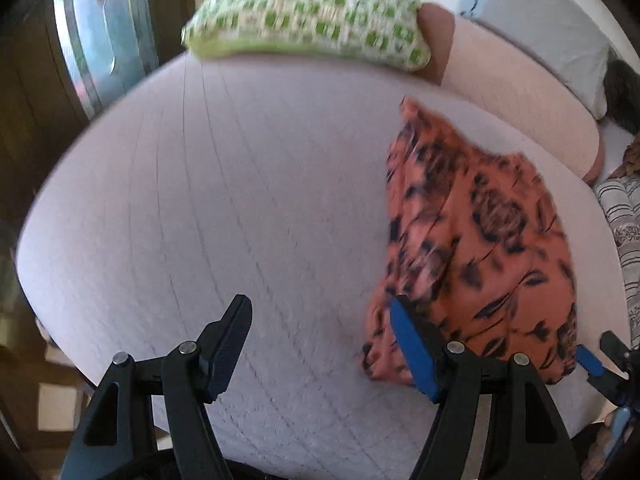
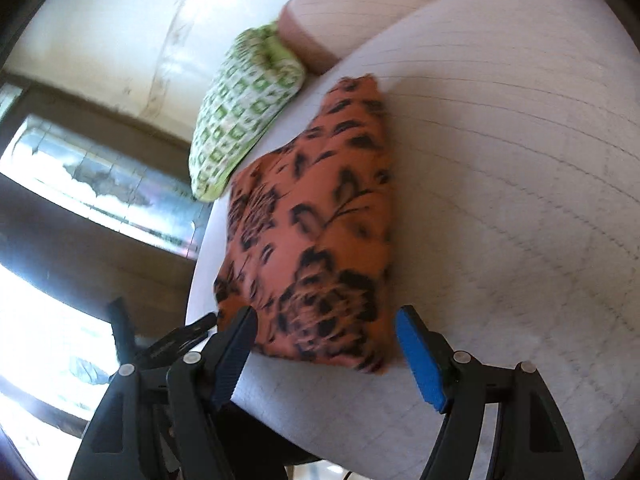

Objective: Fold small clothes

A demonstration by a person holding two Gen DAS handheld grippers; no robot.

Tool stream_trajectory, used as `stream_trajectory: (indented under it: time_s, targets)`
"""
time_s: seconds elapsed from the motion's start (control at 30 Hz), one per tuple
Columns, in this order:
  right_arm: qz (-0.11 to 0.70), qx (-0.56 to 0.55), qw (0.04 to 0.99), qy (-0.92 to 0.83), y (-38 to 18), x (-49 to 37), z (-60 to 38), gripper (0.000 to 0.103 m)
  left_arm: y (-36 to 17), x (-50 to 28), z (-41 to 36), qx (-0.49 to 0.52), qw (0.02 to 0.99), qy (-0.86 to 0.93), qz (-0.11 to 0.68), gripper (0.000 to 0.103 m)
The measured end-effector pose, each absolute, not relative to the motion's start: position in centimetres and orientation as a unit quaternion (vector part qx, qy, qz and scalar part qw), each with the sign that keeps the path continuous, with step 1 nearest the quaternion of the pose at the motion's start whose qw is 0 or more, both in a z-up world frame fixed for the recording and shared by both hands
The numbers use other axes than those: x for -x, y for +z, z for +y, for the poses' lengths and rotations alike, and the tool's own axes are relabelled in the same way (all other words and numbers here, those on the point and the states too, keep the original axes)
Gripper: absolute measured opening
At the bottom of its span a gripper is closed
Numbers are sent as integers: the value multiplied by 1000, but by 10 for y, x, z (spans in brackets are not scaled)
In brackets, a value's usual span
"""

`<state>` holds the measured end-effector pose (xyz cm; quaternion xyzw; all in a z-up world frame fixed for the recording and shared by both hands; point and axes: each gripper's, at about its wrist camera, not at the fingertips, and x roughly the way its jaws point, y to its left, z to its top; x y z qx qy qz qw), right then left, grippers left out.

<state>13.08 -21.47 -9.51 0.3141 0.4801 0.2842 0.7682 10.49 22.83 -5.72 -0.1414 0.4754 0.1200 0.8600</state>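
Note:
An orange garment with a black floral print (image 1: 480, 240) lies folded on a pale quilted bed (image 1: 240, 200). In the left wrist view my left gripper (image 1: 320, 340) is open and empty, its right finger beside the garment's near left corner. My right gripper shows at the far right edge (image 1: 600, 356). In the right wrist view the garment (image 2: 320, 240) lies straight ahead, near the bed's left edge. My right gripper (image 2: 324, 348) is open, its fingers on either side of the garment's near end, holding nothing. The left gripper's tip (image 2: 188, 332) shows at the lower left.
A green and white checked cushion (image 1: 308, 16) lies at the far end of the bed, also seen in the right wrist view (image 2: 244, 112). A peach bolster (image 1: 520, 92) and grey pillow (image 1: 540, 20) lie behind. Striped fabric (image 1: 624, 216) sits at the right. A window (image 2: 100, 184) is left.

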Motion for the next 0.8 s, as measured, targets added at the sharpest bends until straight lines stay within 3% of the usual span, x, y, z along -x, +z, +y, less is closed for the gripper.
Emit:
stream_trajectory:
  time_s: [0.23,0.33,0.4,0.43,0.47,0.5,0.6,0.67,0.7,0.8]
  targets:
    - [518,-384,699,309,-120,-177,-220,75,-17,-146,158,87,900,2,426,73]
    - [536,-384,676,329,-120,-190,-202,75,-38,-172,142,49,896,5,442,73]
    - [561,-366,670,320,-128,-195,-191,76,-77,-196,143,23,867,38,495,73]
    - [572,-371,660,315,-137,-198,-187,68,-90,-202,144,19,858,39,512,74]
    - [572,-386,652,314,-142,-199,-186,47,-94,-199,144,14,864,39,503,75]
    - [571,-391,648,316,-142,-197,-185,37,-90,-195,143,4,869,36,493,75]
    - [553,-362,685,307,-129,-182,-188,28,-84,-192,143,6,868,33,495,75]
    - [577,-387,660,285,-163,-182,-194,22,-77,-190,144,19,869,34,494,75]
    - [572,-400,655,291,-165,-182,-196,22,-71,-188,144,23,876,31,481,75]
    - [558,-385,666,312,-141,-179,-196,38,-74,-198,138,-2,879,43,476,75]
